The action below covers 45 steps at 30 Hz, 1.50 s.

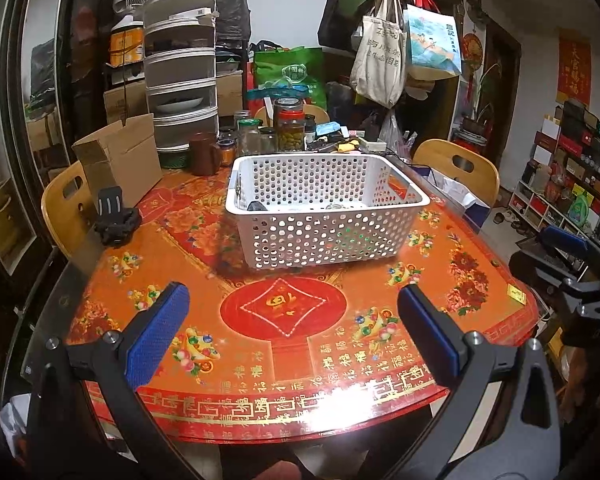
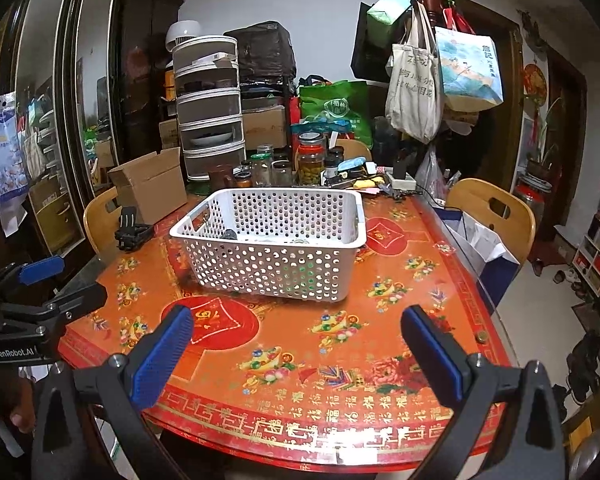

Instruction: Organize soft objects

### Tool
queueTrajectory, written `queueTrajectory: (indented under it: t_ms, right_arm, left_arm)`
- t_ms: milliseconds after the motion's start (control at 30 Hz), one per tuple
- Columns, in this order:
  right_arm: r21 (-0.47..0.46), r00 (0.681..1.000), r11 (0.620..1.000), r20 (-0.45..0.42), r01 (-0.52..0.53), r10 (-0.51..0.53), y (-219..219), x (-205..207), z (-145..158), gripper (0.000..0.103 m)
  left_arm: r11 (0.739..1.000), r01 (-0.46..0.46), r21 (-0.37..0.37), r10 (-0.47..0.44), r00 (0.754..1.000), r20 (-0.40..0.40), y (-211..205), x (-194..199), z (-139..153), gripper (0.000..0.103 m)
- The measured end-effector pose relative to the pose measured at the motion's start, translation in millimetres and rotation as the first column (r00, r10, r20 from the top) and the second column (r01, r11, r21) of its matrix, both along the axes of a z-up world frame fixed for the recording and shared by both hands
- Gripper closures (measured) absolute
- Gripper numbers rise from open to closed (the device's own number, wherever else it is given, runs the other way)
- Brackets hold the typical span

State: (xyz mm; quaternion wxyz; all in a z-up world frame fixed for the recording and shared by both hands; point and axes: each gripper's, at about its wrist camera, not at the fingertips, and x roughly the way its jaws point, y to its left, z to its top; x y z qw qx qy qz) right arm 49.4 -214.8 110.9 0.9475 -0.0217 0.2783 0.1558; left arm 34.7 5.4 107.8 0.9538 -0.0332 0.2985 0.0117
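A white perforated plastic basket (image 1: 324, 236) stands on the red and orange patterned table (image 1: 284, 312); it also shows in the right wrist view (image 2: 276, 264). Soft items lie low inside it, mostly hidden by its walls; a dark piece (image 1: 256, 206) and a pale one show at the rim. My left gripper (image 1: 292, 324) is open and empty above the table's near part, short of the basket. My right gripper (image 2: 296, 344) is open and empty, also near the front edge. The right gripper shows at the far right of the left wrist view (image 1: 572, 264).
A black phone holder (image 1: 114, 216) and an open cardboard box (image 1: 120, 160) stand at the table's left. Jars (image 1: 290, 128), a brown mug (image 1: 204, 154) and stacked food covers (image 1: 180, 76) crowd the back. Wooden chairs (image 1: 460, 168) flank the table. Bags hang on a coat rack (image 2: 416, 80).
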Motion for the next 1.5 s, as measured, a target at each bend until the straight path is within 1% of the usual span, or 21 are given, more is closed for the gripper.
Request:
queueTrajectory:
  t_ms: [1500]
  right_arm:
    - [0.003,1.000,1.000,-0.002,-0.002,0.002,0.0,-1.8,0.2,0.000]
  left_arm:
    - [1.000,-0.001,-0.003,0.001,1.000,0.001,0.4,-3.5,-1.0,0.000]
